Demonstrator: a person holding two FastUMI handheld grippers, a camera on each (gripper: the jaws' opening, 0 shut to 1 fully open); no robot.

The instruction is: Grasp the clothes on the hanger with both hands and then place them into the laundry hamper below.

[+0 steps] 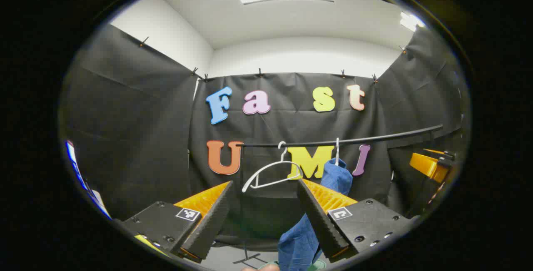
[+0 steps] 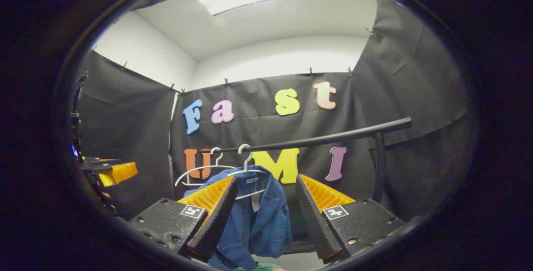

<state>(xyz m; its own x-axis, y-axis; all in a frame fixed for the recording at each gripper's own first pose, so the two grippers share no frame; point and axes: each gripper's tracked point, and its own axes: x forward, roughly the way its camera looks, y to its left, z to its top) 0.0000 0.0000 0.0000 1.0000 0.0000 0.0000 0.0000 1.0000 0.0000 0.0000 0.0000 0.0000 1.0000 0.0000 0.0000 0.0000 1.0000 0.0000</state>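
Your left gripper (image 1: 263,215) has its fingers spread, the blue shirt (image 1: 310,221) just beside the right finger. Your right gripper (image 2: 264,215) is spread too, the shirt hanging between its fingers on a white hanger (image 2: 245,171) from the rail (image 2: 316,140).

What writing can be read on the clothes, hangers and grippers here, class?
No readable text.
Tag in the blue garment: too small to read.
Square markers on the left gripper and right gripper: patterns, not words.
Empty white hanger: no writing seen.
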